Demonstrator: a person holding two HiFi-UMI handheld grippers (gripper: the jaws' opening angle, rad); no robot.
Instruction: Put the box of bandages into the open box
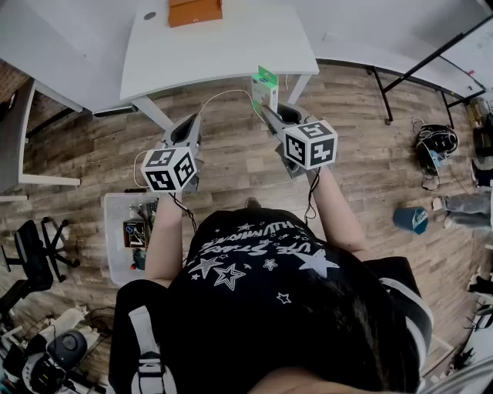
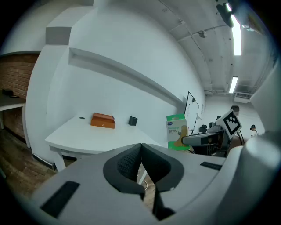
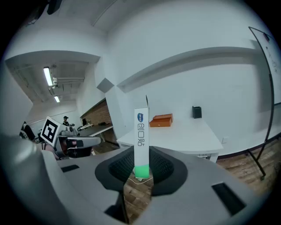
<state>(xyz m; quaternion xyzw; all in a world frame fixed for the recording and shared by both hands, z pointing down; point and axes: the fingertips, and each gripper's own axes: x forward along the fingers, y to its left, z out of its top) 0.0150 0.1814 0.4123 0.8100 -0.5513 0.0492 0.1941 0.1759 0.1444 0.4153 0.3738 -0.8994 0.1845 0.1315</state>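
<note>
between the jaws of the right tool [image 3: 141,170] the box of bandages [image 3: 141,132] stands upright, clamped, just off the white surface's [image 1: 216,54] front edge. an orange box [image 1: 195,11] sits at its far side. the left tool [image 2: 141,162] is closed, empty.

The orange box [image 1: 195,11] on the far bench [image 1: 216,54] was cut off by the head view's top edge. A small dark thing [image 2: 133,120] near it was too small to tell. The person's left arm [image 1: 158,246] hid part of the clear bin [image 1: 112,262] on the floor [image 1: 231,154].
</note>
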